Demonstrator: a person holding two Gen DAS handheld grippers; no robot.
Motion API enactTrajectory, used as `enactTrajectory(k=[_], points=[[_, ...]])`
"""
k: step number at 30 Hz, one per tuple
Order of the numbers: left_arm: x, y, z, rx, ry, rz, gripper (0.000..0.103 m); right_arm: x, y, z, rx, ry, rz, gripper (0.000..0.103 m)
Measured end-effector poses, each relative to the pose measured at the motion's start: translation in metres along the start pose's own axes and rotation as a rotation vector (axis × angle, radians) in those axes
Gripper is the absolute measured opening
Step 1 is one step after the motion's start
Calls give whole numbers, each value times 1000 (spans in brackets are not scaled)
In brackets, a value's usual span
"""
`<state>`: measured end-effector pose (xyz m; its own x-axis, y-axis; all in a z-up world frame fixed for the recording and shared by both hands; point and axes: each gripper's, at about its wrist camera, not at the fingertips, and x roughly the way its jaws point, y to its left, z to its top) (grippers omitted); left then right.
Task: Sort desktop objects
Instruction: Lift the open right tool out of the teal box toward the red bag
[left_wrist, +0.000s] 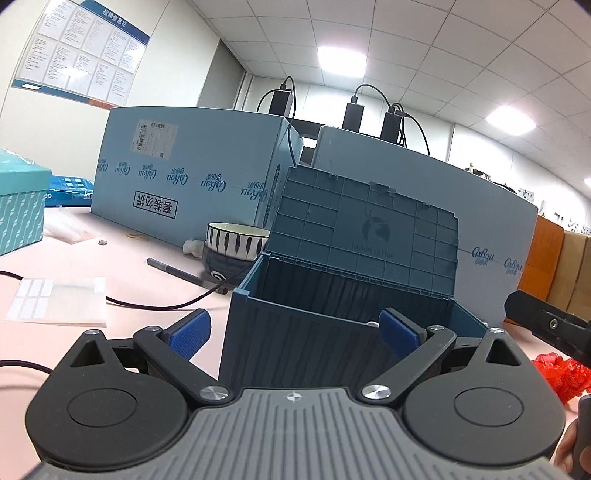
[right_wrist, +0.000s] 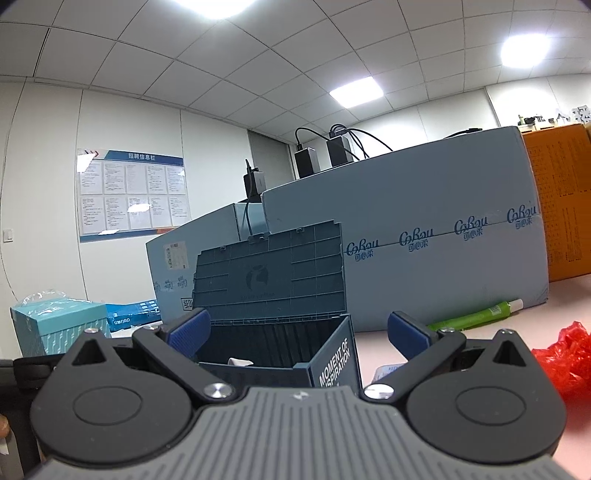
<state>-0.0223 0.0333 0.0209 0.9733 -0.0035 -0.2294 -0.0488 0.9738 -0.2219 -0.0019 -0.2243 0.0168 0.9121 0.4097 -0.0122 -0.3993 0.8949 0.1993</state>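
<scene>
A dark blue storage box (left_wrist: 295, 339) stands on the pink table with its lid (left_wrist: 365, 232) tipped up and back. My left gripper (left_wrist: 295, 334) is open just in front of its near wall, nothing between the blue pads. In the right wrist view the same box (right_wrist: 332, 362) sits close ahead, a white scrap (right_wrist: 240, 362) inside it. My right gripper (right_wrist: 299, 332) is open and empty above the box's near rim. A striped bowl (left_wrist: 236, 240), a grey pen (left_wrist: 173, 271), a green tube (right_wrist: 476, 317) and red crumpled plastic (right_wrist: 569, 362) lie around the box.
Large light-blue cartons (left_wrist: 192, 173) wall off the back of the table, chargers with cables on top. A teal gift box (left_wrist: 18, 210) stands far left, a label sheet (left_wrist: 59, 299) and a black cable (left_wrist: 162, 304) lie left of the box. Orange cartons (right_wrist: 561, 199) stand at right.
</scene>
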Motion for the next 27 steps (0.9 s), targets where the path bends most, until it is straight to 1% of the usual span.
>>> enactTrajectory(k=[6, 10, 18, 27], points=[[-2, -5, -2, 15, 25, -1, 98, -4, 6, -1, -29, 21, -8, 103], [-2, -7, -2, 16, 36, -6, 98, -6, 8, -1, -46, 19, -12, 103], [-3, -14, -4, 27, 61, -8, 99, -6, 3, -1, -18, 46, -62, 103], [5, -34, -5, 54, 109, -14, 99, -15, -9, 1, 34, 99, -77, 103]])
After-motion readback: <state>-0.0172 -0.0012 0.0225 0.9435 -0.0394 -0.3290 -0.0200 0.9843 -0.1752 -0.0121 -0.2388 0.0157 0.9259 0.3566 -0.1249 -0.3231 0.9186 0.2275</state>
